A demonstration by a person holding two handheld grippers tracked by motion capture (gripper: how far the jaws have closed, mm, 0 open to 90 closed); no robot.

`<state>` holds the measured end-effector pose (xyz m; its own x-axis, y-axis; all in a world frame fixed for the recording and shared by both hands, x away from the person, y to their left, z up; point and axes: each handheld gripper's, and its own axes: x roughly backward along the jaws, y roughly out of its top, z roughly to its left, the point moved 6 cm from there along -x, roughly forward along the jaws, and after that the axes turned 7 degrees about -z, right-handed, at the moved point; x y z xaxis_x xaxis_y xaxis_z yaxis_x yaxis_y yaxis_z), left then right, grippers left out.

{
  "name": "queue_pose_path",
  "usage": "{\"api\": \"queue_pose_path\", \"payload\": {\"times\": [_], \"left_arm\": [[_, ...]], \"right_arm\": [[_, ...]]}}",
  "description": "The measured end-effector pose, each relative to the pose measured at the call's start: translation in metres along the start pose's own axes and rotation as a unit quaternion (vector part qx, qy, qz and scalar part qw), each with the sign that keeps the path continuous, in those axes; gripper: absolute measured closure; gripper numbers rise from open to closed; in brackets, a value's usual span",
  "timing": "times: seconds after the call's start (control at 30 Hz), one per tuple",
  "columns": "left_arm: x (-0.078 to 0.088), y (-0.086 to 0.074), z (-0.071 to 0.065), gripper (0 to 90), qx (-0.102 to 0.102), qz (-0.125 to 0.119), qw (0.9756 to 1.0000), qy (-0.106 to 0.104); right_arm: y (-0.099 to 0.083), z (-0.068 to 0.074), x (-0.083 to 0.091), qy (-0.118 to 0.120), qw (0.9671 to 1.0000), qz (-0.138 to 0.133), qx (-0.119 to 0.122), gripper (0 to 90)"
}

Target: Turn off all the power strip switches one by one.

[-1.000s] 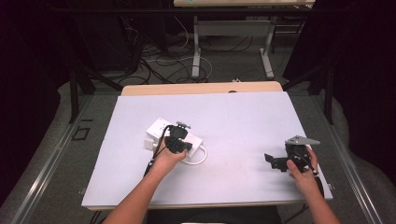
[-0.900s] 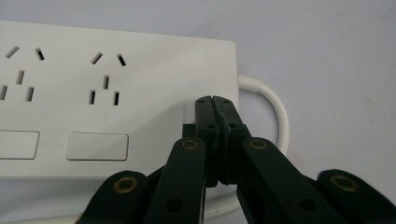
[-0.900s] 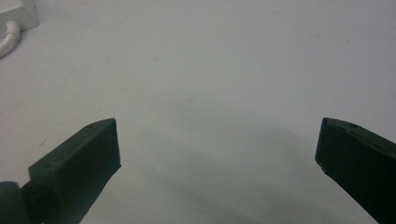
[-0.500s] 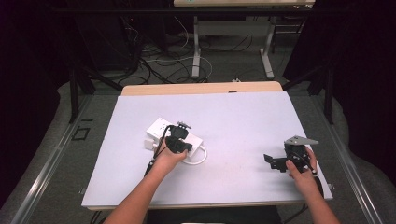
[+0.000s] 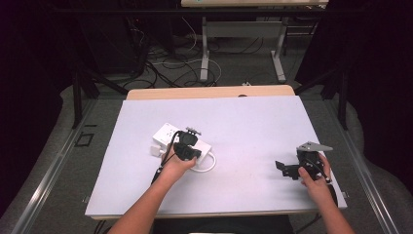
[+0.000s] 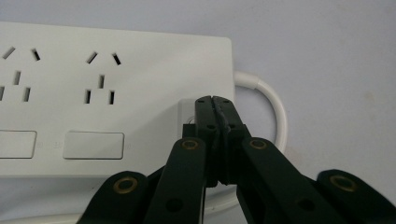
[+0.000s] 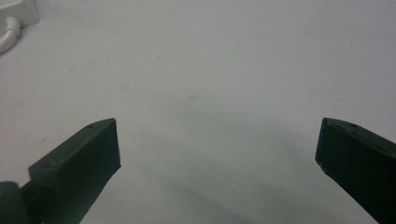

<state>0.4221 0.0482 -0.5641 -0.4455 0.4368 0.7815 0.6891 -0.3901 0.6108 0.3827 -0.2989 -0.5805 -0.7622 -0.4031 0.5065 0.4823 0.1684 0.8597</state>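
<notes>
A white power strip point(image 5: 163, 136) lies left of centre on the white tabletop point(image 5: 253, 122); its thick white cable point(image 5: 207, 166) loops out at its near end. My left gripper point(image 5: 187, 148) is over that end. In the left gripper view the strip point(image 6: 116, 70) shows several sockets and flat buttons, and the left gripper point(image 6: 215, 100) is shut, jaws pressed together with nothing between them, tips resting on a small square switch point(image 6: 187, 114) beside the cable point(image 6: 276, 109). My right gripper point(image 5: 283, 168) rests at the right, far from the strip. In its own view it point(image 7: 217, 144) stands wide open over bare table.
A wooden strip point(image 5: 209, 92) borders the table's far edge. Behind it are metal table legs point(image 5: 204, 53) and loose cables on the floor point(image 5: 165, 63). The strip's corner point(image 7: 18, 8) and its cable point(image 7: 8, 33) show at the top left of the right gripper view.
</notes>
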Motion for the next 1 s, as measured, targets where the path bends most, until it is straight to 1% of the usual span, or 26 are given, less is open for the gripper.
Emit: {"api": "queue_pose_path", "payload": {"times": [0.07,0.1,0.13,0.4,0.43,0.5,0.53,0.63,0.67,0.7,0.9,0.97,1.0], "left_arm": [[0.000,0.000,0.000,90.0,0.003,0.001,1.0000,0.000],[0.001,0.000,0.001,90.0,-0.001,0.004,1.0000,0.000],[0.001,0.000,0.001,90.0,-0.001,0.007,1.0000,-0.002],[0.001,0.000,0.001,90.0,0.003,0.004,1.0000,-0.002],[0.001,0.000,0.002,90.0,0.001,0.004,1.0000,-0.001],[0.002,0.000,0.003,90.0,0.005,0.003,1.0000,-0.002],[0.003,0.001,0.003,90.0,0.010,-0.003,0.9999,-0.003],[0.007,0.004,0.006,90.0,0.014,-0.005,0.9999,-0.001],[0.008,0.005,0.006,90.0,0.018,-0.008,0.9998,-0.001],[0.010,0.005,0.008,90.0,0.015,-0.009,0.9999,0.001],[0.017,0.008,0.018,90.0,0.023,-0.014,0.9996,0.005],[0.019,0.009,0.020,90.0,0.029,-0.015,0.9994,0.006],[0.020,0.009,0.021,90.0,0.027,-0.013,0.9995,0.006]], "right_arm": [[0.000,0.001,0.000,0.000,1.0000,0.001,-0.001,0.0],[0.000,0.001,0.000,0.000,1.0000,0.001,-0.001,0.0],[0.000,0.001,0.000,0.000,1.0000,0.001,-0.001,0.0],[0.000,0.001,0.000,0.000,1.0000,0.000,-0.001,0.0],[0.000,0.000,0.001,-0.002,1.0000,0.000,0.003,0.0],[0.000,0.000,0.001,-0.002,1.0000,-0.002,0.003,0.0],[0.000,0.000,0.001,-0.002,1.0000,-0.002,0.003,0.0],[0.001,0.000,0.000,0.000,1.0000,-0.003,0.003,0.0],[0.001,0.000,0.000,0.000,1.0000,-0.003,0.002,0.0],[0.000,0.000,0.001,-0.002,1.0000,-0.001,0.003,0.0],[0.001,0.000,0.001,-0.001,1.0000,-0.003,0.002,0.0],[0.001,0.000,0.001,-0.002,1.0000,-0.003,0.004,0.0],[0.001,0.000,0.001,0.000,1.0000,-0.003,0.002,0.0]]}}
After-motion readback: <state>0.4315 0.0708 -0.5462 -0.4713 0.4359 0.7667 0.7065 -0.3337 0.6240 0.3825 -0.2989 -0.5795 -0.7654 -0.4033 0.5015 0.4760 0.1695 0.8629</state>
